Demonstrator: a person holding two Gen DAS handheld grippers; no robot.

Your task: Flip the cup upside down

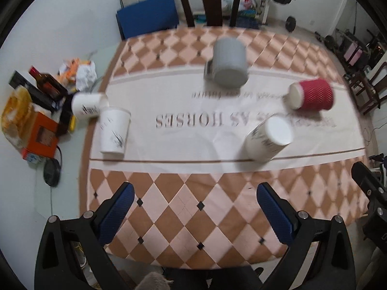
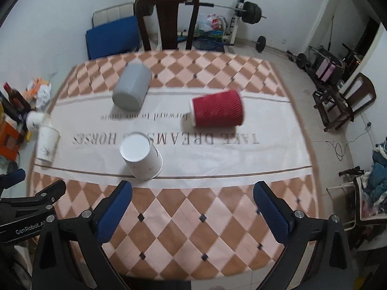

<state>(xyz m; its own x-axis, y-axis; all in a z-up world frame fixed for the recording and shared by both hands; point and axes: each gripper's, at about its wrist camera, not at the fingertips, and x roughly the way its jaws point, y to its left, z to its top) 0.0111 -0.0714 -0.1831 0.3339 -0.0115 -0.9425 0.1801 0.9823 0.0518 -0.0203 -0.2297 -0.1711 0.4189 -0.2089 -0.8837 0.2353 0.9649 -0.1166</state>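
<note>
On the checkered tablecloth (image 1: 169, 200) (image 2: 193, 207) stand an upside-down grey mug (image 1: 229, 64) (image 2: 132, 90), an upside-down white paper cup (image 1: 268, 139) (image 2: 141, 157) and a red ribbed cup (image 1: 312, 94) (image 2: 217, 112) lying on its side. Another white cup (image 1: 113, 131) (image 2: 47, 147) stands upright at the left edge, and one more white cup (image 1: 88, 105) (image 2: 33, 119) lies behind it. My left gripper (image 1: 194, 205) is open and empty above the near cloth. My right gripper (image 2: 192, 203) is open and empty, just in front of the upside-down white cup.
Bottles, boxes and wrappers (image 1: 36, 111) clutter the table's left side. A dark wooden chair (image 2: 167, 19) and a blue mat (image 1: 147, 15) stand behind the table. Gym weights (image 2: 251, 12) and chairs (image 2: 346, 104) fill the room's right side.
</note>
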